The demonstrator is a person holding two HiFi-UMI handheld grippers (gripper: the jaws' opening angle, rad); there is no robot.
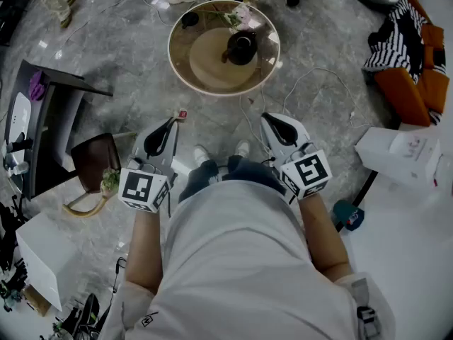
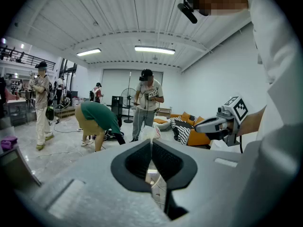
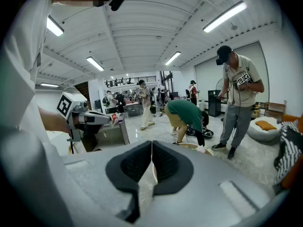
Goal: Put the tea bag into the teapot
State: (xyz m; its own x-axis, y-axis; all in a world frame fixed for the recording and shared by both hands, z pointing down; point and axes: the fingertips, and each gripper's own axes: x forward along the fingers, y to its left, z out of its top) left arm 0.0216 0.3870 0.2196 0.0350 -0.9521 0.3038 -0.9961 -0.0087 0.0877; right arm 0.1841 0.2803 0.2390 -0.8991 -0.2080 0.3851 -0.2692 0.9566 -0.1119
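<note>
A dark teapot (image 1: 241,47) stands on a round tan table (image 1: 178,57) ahead of me on the grey floor. My left gripper (image 1: 179,118) is held level short of the table, shut on a small red-and-white tea bag tag (image 1: 182,113). In the left gripper view the pale tea bag (image 2: 150,132) shows at the closed tips of that gripper (image 2: 151,144). The right gripper view shows the red tag (image 3: 113,117) too. My right gripper (image 1: 268,121) hovers beside it, shut, with nothing between its pads (image 3: 151,145). In both gripper views the teapot is hidden.
Cables (image 1: 311,83) trail over the floor near the table. A dark stand (image 1: 49,112) and a brown tray (image 1: 95,160) are at the left. A white box (image 1: 403,154) and an orange sofa with striped cloth (image 1: 407,44) are at the right. People (image 2: 149,103) stand beyond.
</note>
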